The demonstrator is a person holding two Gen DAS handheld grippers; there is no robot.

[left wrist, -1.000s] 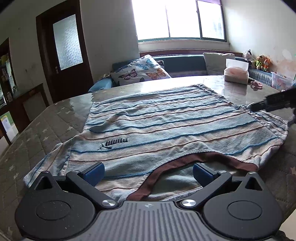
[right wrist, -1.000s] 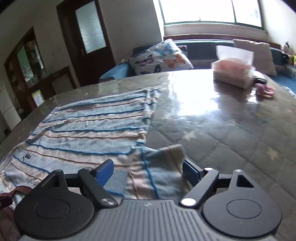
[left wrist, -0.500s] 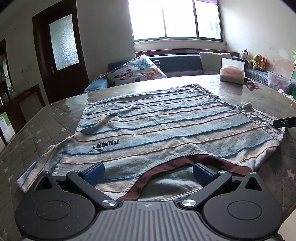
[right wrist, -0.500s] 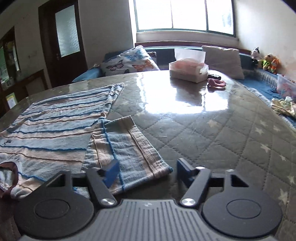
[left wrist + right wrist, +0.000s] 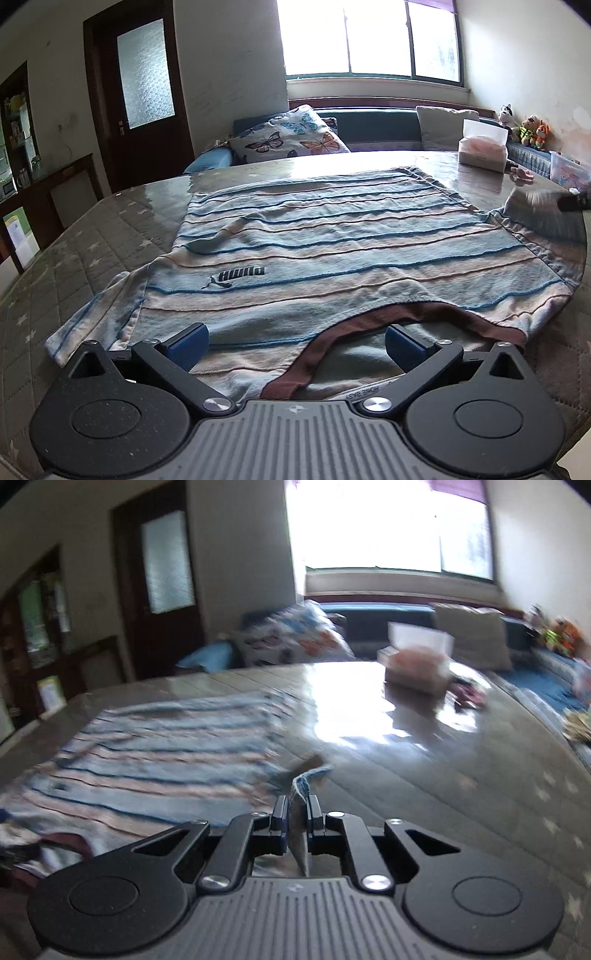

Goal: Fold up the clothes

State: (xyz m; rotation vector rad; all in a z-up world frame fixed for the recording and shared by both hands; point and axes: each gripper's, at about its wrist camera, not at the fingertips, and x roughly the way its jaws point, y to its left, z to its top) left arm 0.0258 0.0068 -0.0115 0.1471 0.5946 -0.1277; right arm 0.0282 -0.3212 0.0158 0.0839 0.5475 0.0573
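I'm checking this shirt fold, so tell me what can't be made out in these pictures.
- Right wrist view: motion blur smears the striped shirt and tissue box.
- Right tongs: how much of the sleeve is pinched, hidden between the pads.
- Left wrist view: the left tongs body covers the collar's near edge.

Soft ribbed cloth T-shirt, glossy clear-covered quilted table, matt black plastic tongs
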